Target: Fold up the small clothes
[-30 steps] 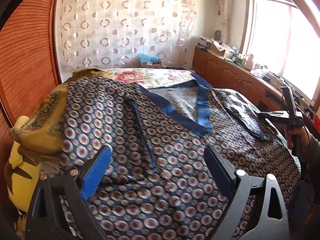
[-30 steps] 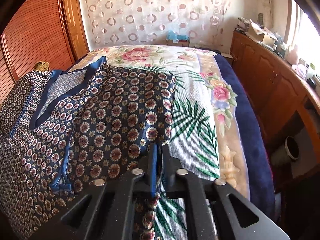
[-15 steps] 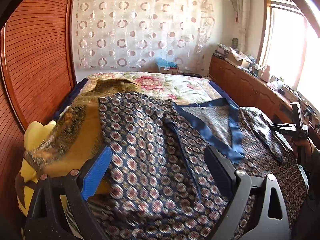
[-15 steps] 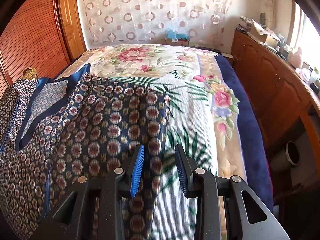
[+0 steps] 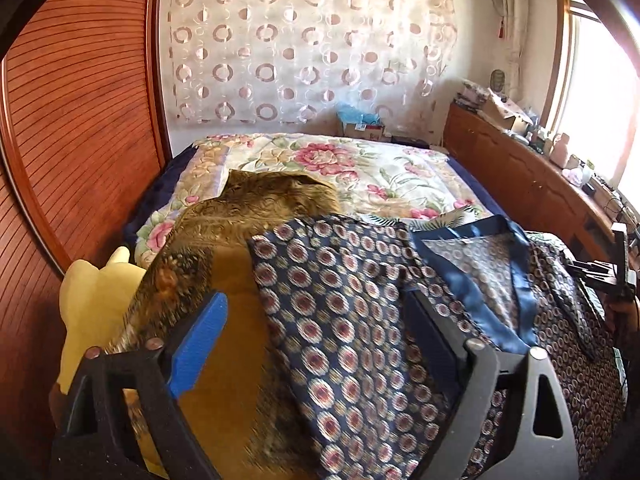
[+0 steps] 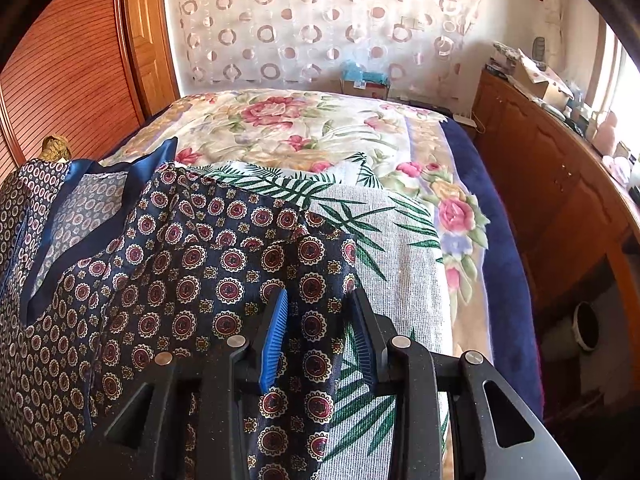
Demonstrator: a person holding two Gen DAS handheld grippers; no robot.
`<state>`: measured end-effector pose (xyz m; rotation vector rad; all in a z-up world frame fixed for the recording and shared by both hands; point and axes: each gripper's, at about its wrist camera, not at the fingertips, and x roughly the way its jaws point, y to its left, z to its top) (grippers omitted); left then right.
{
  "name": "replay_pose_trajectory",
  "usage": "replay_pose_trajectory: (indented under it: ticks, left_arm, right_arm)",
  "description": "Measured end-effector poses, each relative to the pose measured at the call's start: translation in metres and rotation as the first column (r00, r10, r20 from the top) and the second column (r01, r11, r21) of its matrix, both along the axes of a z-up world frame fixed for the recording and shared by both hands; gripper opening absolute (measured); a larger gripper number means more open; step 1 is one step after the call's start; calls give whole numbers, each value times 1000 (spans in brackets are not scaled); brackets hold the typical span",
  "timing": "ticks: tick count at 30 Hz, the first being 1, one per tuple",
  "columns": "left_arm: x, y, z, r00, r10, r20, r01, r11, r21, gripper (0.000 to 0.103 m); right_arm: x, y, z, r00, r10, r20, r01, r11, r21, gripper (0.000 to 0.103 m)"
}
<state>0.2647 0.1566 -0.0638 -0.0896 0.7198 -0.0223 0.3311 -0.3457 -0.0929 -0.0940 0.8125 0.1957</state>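
Observation:
A navy garment with round medallions (image 5: 340,320) and a blue satin collar band (image 5: 460,288) lies spread on the bed. My left gripper (image 5: 314,300) hovers over the garment's left edge. Its jaws stand wide and are closing; cloth lies below the gap, but the pads touch nothing. In the right wrist view, the garment's right part (image 6: 180,280) lies flat. My right gripper (image 6: 319,296) is open just above its edge, with the cloth under the gap and unpinched. The right gripper also shows in the left wrist view at the far right (image 5: 600,272).
A brown-gold cloth (image 5: 240,216) and a yellow plush toy (image 5: 92,300) lie left of the garment. Under it is a leaf-print cloth (image 6: 392,248) on the floral bedspread (image 6: 280,120). A slatted wardrobe door (image 5: 80,120) stands left and a cluttered wooden cabinet (image 6: 560,200) right.
The right gripper, shut on the garment's edge a second ago, has let go and opened. The left gripper has swung left across the garment to its left edge by the brown cloth.

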Motion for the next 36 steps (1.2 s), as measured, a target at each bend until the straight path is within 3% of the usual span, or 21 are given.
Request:
replay_pose_trajectory:
  ticks: [5,10,21,23,25,28,32,33,34,36]
  left_arm:
    - [17,16,-2,999,29,-28,-29,1000,3,75]
    - [30,22,-11,997,23,-80,-27,999,-47,59]
    - [44,23,-22,991,18,-134,-28,997,-68,57]
    - [44,21,-20,992,5,-126,-14,998,-69,47]
    - [44,16,-17,994,-2,-112,-2,999,-37,30]
    - [42,8,-11,996,-26,-80,27,1000,13,27]
    - [46,9,-9,996,-17,-83,19,1000,24,27]
    - [46,9,-8,996,-20,-84,21,1000,20,25]
    - [47,9,-8,996,-26,-81,27,1000,15,12]
    - [45,6,-6,997,-37,-67,38,999,14,5]
  right_arm:
    - [0,1,-1,1000,-1,-1,1,1000,0,34]
    - [0,1,0,1000,-1,-1,1,1000,-2,34]
    - [0,1,0,1000,-1,-1,1,1000,-2,34]
    - [0,2,0,1000,-3,0,3,1000,-4,34]
    - [0,2,0,1000,-3,0,3,1000,-4,34]
    - [0,2,0,1000,-3,0,3,1000,-4,34]
    - [0,1,0,1000,-3,-1,3,1000,-4,34]
    - [0,2,0,1000,-3,0,3,1000,-4,34]
    - [0,1,0,1000,-3,0,3,1000,-5,34]
    - [0,1,0,1000,-3,0,3,1000,-4,34]
